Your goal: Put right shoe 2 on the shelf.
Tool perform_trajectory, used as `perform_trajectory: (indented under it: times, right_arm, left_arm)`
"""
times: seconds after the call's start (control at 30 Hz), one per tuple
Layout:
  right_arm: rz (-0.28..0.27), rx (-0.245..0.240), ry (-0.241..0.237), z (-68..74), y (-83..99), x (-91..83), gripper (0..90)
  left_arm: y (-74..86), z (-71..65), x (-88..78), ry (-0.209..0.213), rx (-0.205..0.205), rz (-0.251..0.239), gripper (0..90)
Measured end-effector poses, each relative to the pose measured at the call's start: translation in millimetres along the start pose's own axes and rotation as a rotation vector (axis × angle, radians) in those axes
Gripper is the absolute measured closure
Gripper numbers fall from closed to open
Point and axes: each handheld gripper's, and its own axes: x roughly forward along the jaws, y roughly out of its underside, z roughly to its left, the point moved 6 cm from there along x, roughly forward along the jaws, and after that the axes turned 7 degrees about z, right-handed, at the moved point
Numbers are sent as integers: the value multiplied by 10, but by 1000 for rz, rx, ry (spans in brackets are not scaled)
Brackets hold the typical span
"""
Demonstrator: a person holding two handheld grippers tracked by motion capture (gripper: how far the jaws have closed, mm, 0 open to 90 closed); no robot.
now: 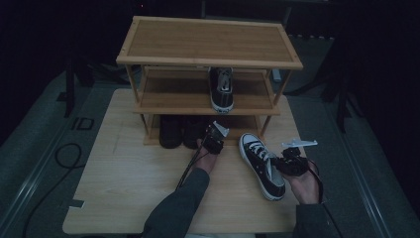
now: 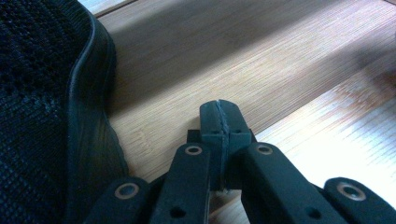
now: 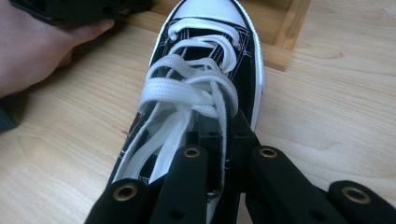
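Seen from above: a pale wooden table (image 1: 124, 198) with light grain, standing on a grey floor (image 1: 39, 144) in a dark room, black all around behind. At the far half of the table a bamboo shoe rack (image 1: 208, 42) with three levels, top shelf bare. On the middle shelf one black sneaker with white laces (image 1: 221, 89), toe toward the viewer. On the bottom level two dark shoes (image 1: 181, 131), side by side, hard to make out in the shadow. Left gripper (image 1: 214, 134) at the front of the bottom level, just beside those dark shoes; jaws pressed together with nothing between, as the left gripper view shows, a black mesh shoe (image 2: 42, 116) close at its left over the bamboo board (image 2: 243, 60). Second black sneaker (image 1: 261, 166) lying on the table in front of the rack, right of centre, white toe cap toward the rack. Right gripper (image 1: 285, 161) at the sneaker's opening, jaws closed tight on its upper edge by the laces (image 3: 187, 93). Black cable (image 1: 64, 156) looping on the floor at left.
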Motion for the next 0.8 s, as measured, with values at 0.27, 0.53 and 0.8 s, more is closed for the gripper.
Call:
perform_trajectory:
  times: [0.27, 0.53, 0.8]
  right_arm:
    - [-5, -66, -49, 24, -62, -61, 884]
    - [1, -106, -64, 17, -134, -153, 884]
    - [-5, -157, -89, -45, -213, -277, 883]
  left_arm:
    - [0, -1, 0, -1, 2, 0, 900]
    - [0, -1, 0, -1, 1, 0, 900]
    - [0, 0, -1, -1, 1, 1, 900]
